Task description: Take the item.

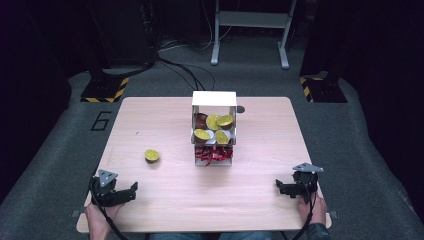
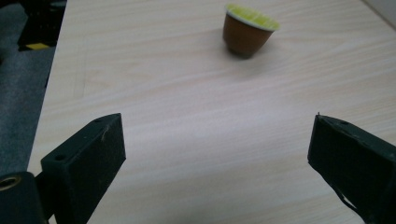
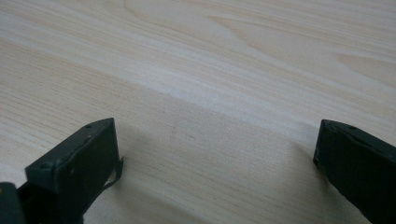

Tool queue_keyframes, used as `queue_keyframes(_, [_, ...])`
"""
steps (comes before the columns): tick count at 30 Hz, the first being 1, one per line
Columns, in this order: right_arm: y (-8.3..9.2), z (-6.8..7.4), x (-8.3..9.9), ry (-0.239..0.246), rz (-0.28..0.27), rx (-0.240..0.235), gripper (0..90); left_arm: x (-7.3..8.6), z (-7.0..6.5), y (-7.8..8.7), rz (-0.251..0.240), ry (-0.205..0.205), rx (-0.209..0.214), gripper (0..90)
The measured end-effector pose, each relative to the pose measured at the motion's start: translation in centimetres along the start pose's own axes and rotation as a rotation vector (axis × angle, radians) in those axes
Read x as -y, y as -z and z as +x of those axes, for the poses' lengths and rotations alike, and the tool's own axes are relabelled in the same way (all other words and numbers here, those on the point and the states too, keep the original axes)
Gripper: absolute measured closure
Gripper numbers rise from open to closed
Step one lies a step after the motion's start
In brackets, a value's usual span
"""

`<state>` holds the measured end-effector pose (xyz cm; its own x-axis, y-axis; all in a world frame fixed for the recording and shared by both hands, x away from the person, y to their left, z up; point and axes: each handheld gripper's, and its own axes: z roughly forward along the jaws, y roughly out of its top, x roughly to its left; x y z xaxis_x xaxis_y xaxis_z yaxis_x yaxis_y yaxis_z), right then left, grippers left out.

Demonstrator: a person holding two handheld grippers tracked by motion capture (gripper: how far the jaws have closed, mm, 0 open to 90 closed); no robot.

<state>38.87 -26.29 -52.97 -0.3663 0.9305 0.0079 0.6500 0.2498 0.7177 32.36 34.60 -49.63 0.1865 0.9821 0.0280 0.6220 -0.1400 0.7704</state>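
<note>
A brown coffee capsule with a yellow lid (image 1: pixel 152 156) stands alone on the light wooden table (image 1: pixel 165 200), left of centre. It sits ahead of my left gripper (image 2: pixel 217 140), in the upper middle of the left gripper view as capsule (image 2: pixel 248 30). My left gripper (image 1: pixel 134 189) rests near the front left corner, open and empty. At the front right, my right gripper (image 1: pixel 279 186) is open over bare wood, also seen as gripper (image 3: pixel 217 144). A white box (image 1: pixel 214 125) mid-table holds several similar capsules.
Red crinkled filler (image 1: pixel 214 154) spills from the front of the box. A small dark round spot (image 1: pixel 240 109) lies on the table behind the box. Grey floor, cables and a metal stand (image 1: pixel 250 30) lie beyond the table's far edge.
</note>
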Motion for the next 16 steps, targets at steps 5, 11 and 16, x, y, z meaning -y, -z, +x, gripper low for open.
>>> queue_keyframes(5, [0.0,0.0,0.0,0.004,0.000,0.000,0.0,1.9,0.5,-1.1,0.064,0.020,0.002,6.4])
queue_keyframes(11, [0.0,-0.1,0.0,0.007,0.001,0.000,0.0,2.9,0.9,-2.0,0.070,0.032,-0.005,4.3])
queue_keyframes(16, [0.0,-0.1,0.0,0.010,0.003,-0.001,0.0,2.8,1.1,-2.4,0.075,0.036,0.000,1.5])
